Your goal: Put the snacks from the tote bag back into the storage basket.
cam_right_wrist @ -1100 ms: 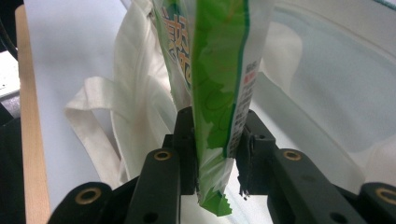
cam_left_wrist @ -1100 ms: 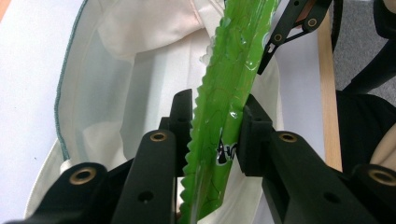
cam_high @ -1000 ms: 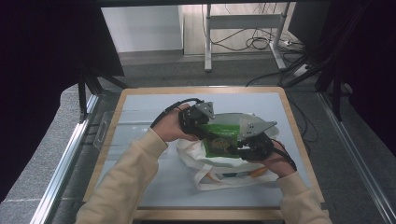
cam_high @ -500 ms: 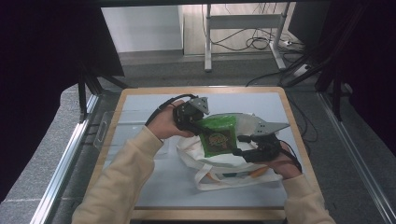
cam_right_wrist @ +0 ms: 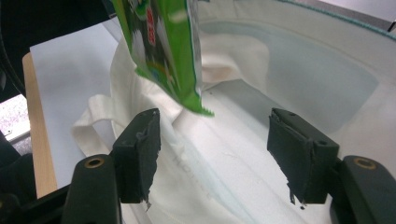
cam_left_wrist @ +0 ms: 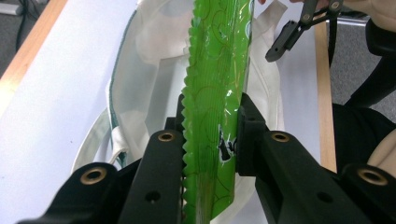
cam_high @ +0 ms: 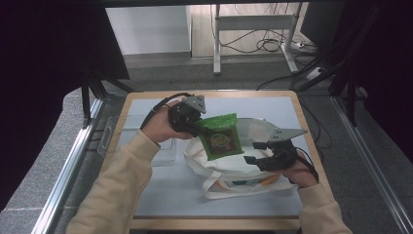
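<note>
Left gripper (cam_high: 195, 127) clamped on the edge of a flat, glossy green foil snack packet (cam_high: 221, 137) with a serrated seam, pads biting the sealed margin just inside the zigzag (cam_left_wrist: 210, 116); held edge-on and hanging clear, above the mouth of a limp white cloth tote bag (cam_high: 234, 168) spread across the pale mat of the wooden-edged table (cam_high: 297, 105); a pinch on the seal probably chosen to spare the puffed middle and let the packet dangle straight; lower corner of the packet (cam_right_wrist: 184, 93) hanging apart from the fabric beneath, not touching it.

Right gripper (cam_high: 255, 152) released, jaws spread wide with nothing between them, having just been opening; poised low over the tote's near side, empty pads flanking crumpled cloth and a loop handle (cam_right_wrist: 100, 119); likely just let go of the rim or ready to take it again and steady the bag.

Inside the tote: a pale lining (cam_right_wrist: 299, 79) seen through the open mouth; something orange and something dark peeking at the bag's near edge (cam_high: 265, 180), too small to name; a clear plastic tray (cam_high: 122, 131) beside the left forearm, contents impossible to tell.
</note>
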Action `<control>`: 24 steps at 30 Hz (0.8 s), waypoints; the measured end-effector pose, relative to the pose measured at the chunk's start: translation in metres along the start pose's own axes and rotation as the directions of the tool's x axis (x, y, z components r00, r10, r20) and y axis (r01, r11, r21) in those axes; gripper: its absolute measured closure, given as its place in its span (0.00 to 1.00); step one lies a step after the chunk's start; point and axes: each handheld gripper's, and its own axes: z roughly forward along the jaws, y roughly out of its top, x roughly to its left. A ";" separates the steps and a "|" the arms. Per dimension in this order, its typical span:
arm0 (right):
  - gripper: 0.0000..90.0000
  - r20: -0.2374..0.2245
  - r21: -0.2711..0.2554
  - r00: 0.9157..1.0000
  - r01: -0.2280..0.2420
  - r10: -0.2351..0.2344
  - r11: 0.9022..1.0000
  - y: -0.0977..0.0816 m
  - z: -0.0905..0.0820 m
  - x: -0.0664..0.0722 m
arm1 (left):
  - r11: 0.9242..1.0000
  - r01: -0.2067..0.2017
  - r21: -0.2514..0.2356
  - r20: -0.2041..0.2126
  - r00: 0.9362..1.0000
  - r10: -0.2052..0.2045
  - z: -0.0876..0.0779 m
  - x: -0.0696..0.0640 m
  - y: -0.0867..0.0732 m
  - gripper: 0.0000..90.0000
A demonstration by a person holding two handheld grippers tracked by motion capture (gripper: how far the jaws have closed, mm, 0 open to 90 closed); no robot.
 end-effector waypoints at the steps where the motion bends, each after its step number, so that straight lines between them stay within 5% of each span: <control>1: 0.38 -0.002 0.004 1.000 -0.003 0.003 1.000 0.000 0.000 0.000 | 1.000 -0.002 -0.005 0.002 1.000 0.002 -0.002 0.001 0.000 0.85; 24: 0.38 0.009 0.021 1.000 -0.014 0.014 1.000 -0.004 0.004 -0.003 | 0.997 0.059 -0.040 -0.070 0.996 -0.062 -0.055 0.012 -0.022 0.85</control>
